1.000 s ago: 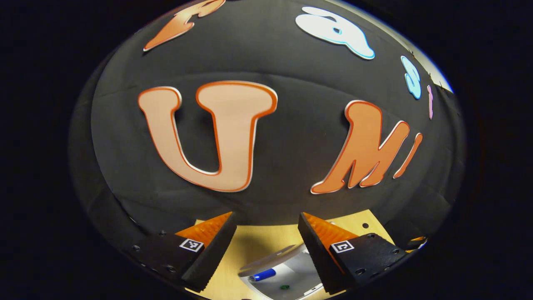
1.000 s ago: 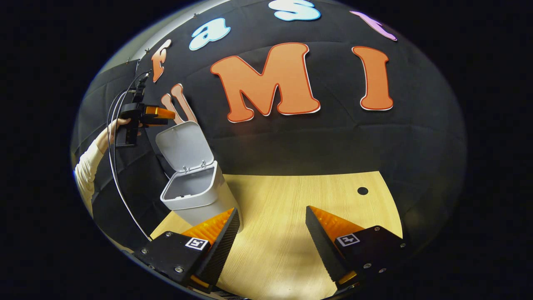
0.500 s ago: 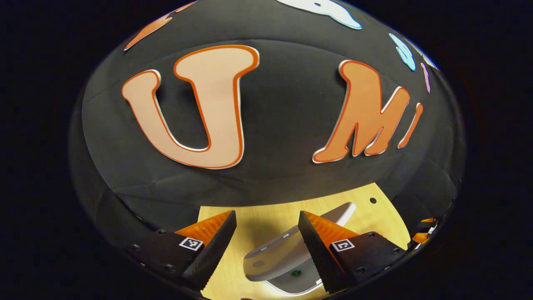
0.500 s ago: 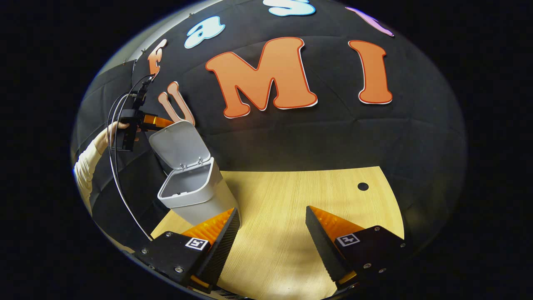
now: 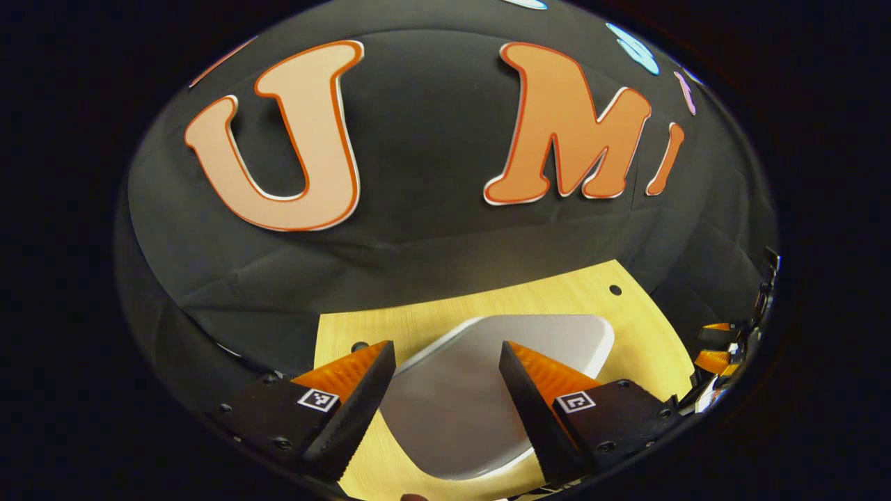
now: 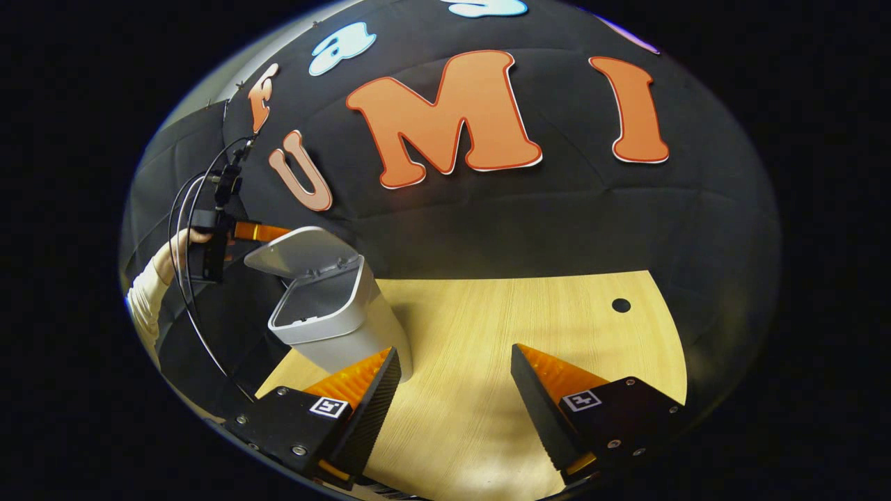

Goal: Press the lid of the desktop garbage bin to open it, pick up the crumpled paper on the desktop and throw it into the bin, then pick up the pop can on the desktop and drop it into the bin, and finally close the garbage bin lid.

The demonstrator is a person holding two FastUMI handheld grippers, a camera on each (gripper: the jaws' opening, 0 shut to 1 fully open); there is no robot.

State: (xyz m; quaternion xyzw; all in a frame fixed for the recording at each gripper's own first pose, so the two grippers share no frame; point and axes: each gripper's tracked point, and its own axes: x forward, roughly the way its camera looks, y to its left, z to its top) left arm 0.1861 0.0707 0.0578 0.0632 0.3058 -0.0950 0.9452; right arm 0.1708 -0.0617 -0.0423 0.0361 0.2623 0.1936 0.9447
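The white desktop bin (image 6: 341,327) stands on the wooden table at the left of the right gripper view. Its lid (image 6: 299,250) hangs tilted, roughly halfway down over the opening. A hand in a pale sleeve (image 6: 150,292) holds my left gripper (image 6: 263,231) against the lid's outer face. In the left gripper view that lid (image 5: 459,396) lies broad and pale just under my left gripper (image 5: 445,365), whose fingers stand open with nothing between them. My right gripper (image 6: 456,369) hovers open above the table, to the right of the bin, holding nothing.
The wooden table (image 6: 529,327) runs to the right of the bin, with a small dark hole (image 6: 621,305) near its far edge. Cables (image 6: 184,278) trail from the left gripper. The other gripper (image 5: 717,344) shows at the far right of the left gripper view.
The lid has swung down from upright to about half shut. My left gripper has come down and tipped forward with it. The right gripper has hardly moved.
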